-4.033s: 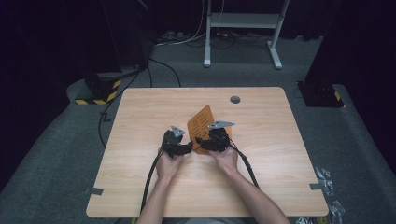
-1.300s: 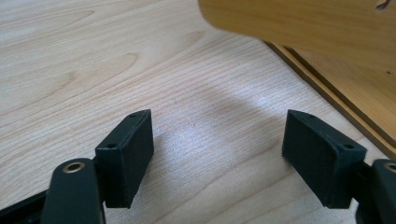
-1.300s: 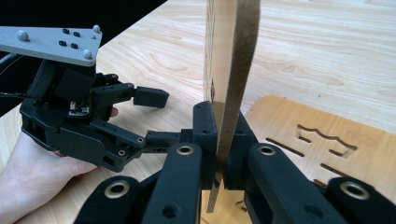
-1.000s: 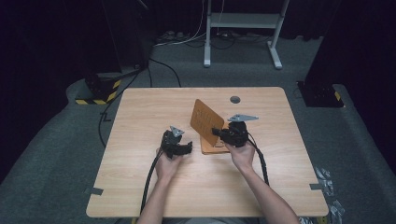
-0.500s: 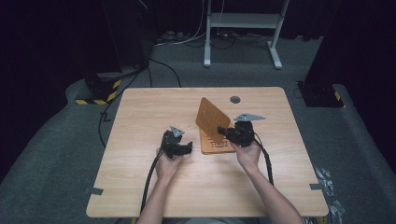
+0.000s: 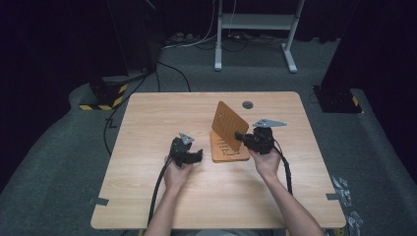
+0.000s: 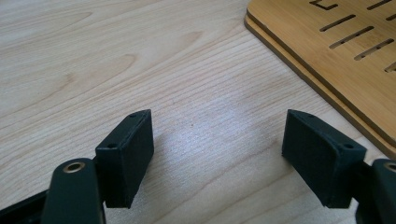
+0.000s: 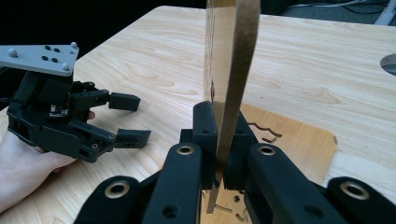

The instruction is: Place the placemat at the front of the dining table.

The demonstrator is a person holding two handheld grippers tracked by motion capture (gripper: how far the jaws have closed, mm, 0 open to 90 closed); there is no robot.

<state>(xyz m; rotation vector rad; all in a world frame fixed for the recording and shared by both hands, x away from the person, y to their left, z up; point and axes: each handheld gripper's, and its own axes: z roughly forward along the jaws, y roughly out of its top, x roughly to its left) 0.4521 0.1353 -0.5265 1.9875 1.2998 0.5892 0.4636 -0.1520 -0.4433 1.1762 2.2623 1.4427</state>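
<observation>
A slotted wooden board has two hinged panels. Its lower panel lies flat on the table. The upper panel stands raised at a steep tilt, and my right gripper is shut on its near edge. In the right gripper view the panel rises edge-on from between the pads of that gripper, over the lower panel. My left gripper rests open on the table just left of the board, holding nothing. In its own view its jaws stand wide over bare wood, with the lower panel at the upper right.
A small grey round disc sits in the tabletop behind the board. The table's wide left and front parts are bare wood. Cables trail from both grippers toward the near edge. Dark floor with a metal stand lies beyond the table.
My right gripper has moved to the right with the upper panel, swinging it up and away from the lower panel. The left gripper has stayed in place, open.
</observation>
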